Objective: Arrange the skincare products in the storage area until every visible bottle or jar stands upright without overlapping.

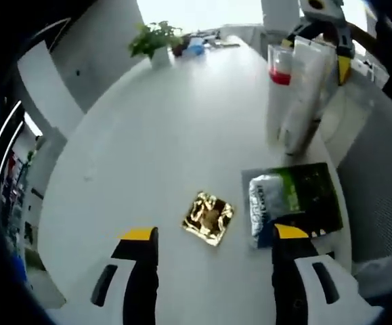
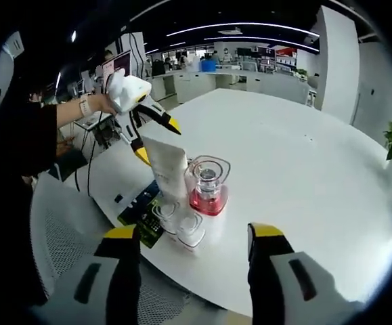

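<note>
A cluster of skincare products stands near the table's edge: a white tube [image 2: 168,164], a clear bottle with red liquid [image 2: 208,186] and small clear-capped jars [image 2: 182,227]. The tubes [image 1: 307,88] and the red bottle [image 1: 279,74] stand upright at the upper right of the left gripper view. A gold sachet [image 1: 208,218] lies flat between the jaws of my left gripper [image 1: 214,233], which is open above the table. Beside it a white pouch [image 1: 269,200] rests on a dark green packet [image 1: 311,196]. My right gripper [image 2: 194,232] is open, just short of the jars.
My left gripper [image 2: 156,141] hangs open above the white tube, held by a hand [image 2: 101,103]. The right gripper [image 1: 328,34] shows behind the tubes. A potted plant [image 1: 154,40] stands at the table's far end. A grey mesh chair [image 2: 67,223] stands by the table's rim [image 2: 263,298].
</note>
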